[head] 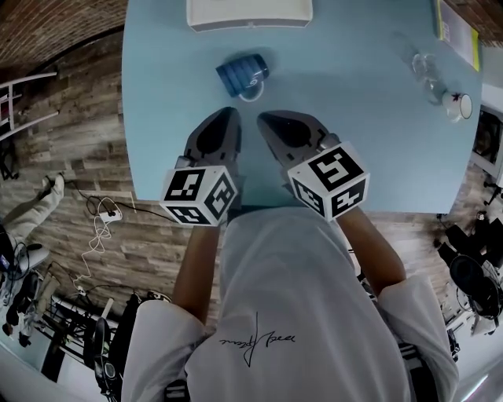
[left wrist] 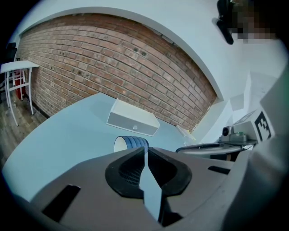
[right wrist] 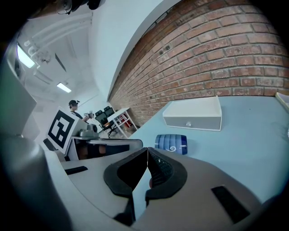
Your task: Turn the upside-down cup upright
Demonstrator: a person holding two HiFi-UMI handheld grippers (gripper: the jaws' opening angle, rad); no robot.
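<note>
Left gripper, right gripper: jaws together, empty. Cup on side, half hidden behind left jaws.

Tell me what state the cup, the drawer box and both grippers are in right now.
blue cup: lying on its side, not upright
white drawer box: drawer closed
left gripper: jaws together, holding nothing
right gripper: jaws together, holding nothing

Cup on table, before box.
</note>
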